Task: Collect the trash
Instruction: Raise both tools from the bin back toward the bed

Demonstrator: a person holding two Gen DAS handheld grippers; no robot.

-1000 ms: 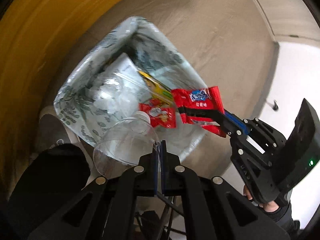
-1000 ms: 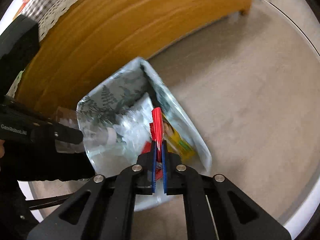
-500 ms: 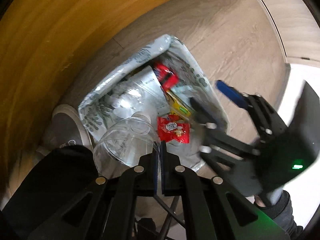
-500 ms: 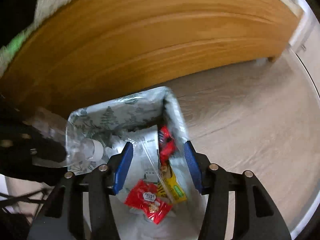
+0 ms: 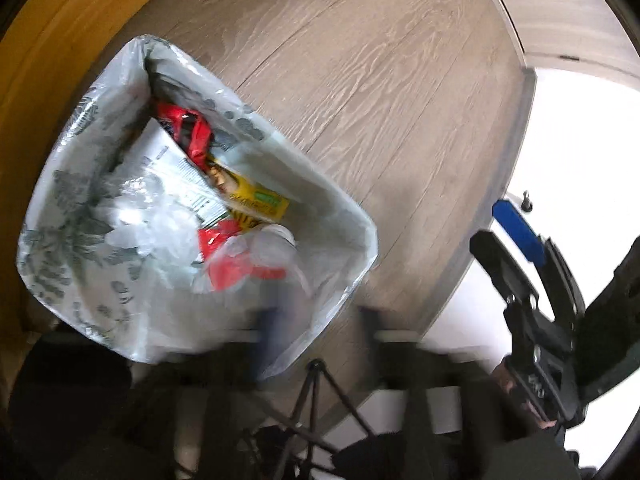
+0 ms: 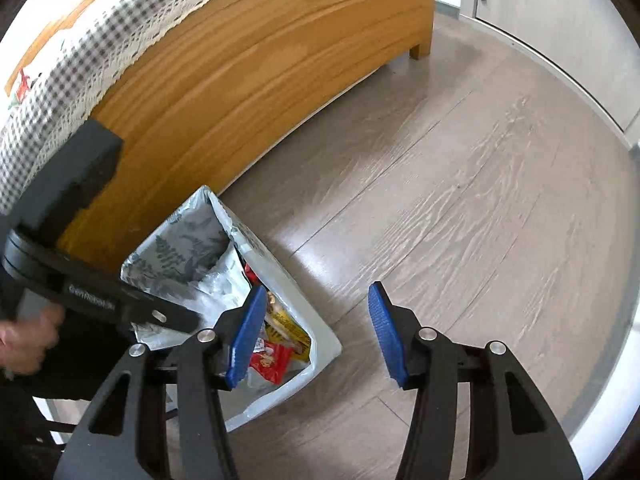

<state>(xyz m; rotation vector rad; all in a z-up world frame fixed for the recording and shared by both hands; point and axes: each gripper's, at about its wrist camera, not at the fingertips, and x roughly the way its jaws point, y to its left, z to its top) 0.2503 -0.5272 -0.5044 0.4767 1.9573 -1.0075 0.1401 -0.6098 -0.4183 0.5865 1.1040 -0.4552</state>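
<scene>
bin liner (image 5: 72, 240): pale grey-white, dark grey-green fern and tree print
wrappers: red (image 5: 192, 128) at 12 o'clock in the bin; yellow (image 5: 256, 200) with green patch and black stripes at centre; red (image 5: 224, 268) at 5 o'clock
bottle (image 5: 260, 256): clear, blurred
right tongs (image 6: 316, 336): black frame, blue ribbed pads (image 6: 246, 336)
left tongs (image 5: 316, 316): dark, blurred
floor (image 6: 460, 184): grey-brown wood grain
bed frame (image 6: 240, 92): honey-orange wood
cloth (image 6: 80, 60): grey-white gingham, cream lace edge

left wrist: steep look down, close over white leaf-print plastic bin liner (image 5: 72, 216) | right wrist: higher, oblique, faces grey wood-plank floor (image 6: 460, 208) | shared: liner (image 6: 188, 248), floor (image 5: 380, 80)
</scene>
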